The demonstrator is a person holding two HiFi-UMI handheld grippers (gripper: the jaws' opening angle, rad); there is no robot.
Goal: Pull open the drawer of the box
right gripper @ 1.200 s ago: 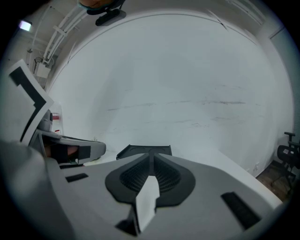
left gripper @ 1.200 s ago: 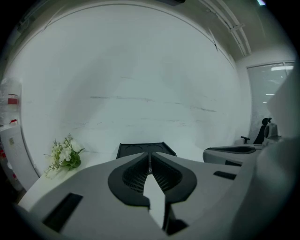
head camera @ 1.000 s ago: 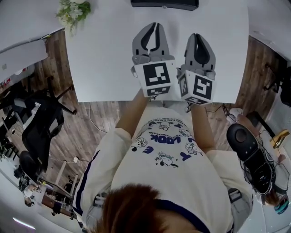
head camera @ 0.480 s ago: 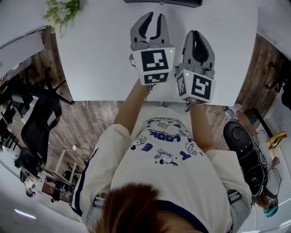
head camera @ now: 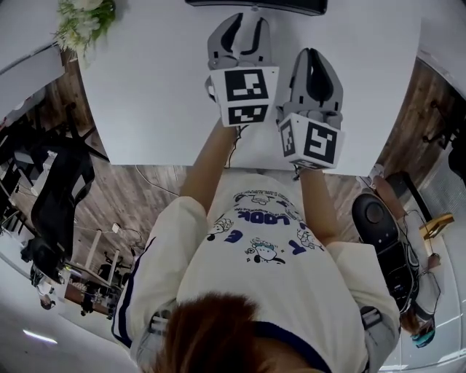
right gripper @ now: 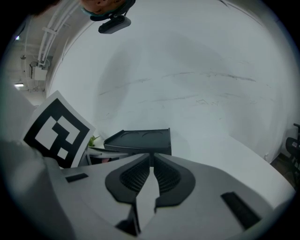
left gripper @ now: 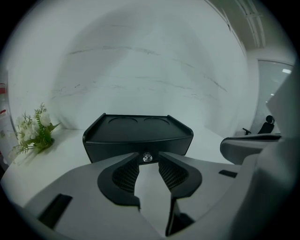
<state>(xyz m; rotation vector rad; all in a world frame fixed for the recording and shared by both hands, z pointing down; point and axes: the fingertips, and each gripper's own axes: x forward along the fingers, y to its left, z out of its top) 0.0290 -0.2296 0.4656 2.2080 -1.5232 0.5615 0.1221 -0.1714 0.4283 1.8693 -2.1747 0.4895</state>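
Drawer (left gripper: 107,149) shut, its box (head camera: 255,6) cut off atop head view, left gripper (left gripper: 148,162) just spreading, empty, right gripper (right gripper: 151,158) pressed together.

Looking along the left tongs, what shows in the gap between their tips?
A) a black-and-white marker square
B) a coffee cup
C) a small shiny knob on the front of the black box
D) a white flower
C: in the left gripper view the knob on the black box shows just past the tips of the left tongs, whose jaws have just been opening and stand apart with nothing between the pads.
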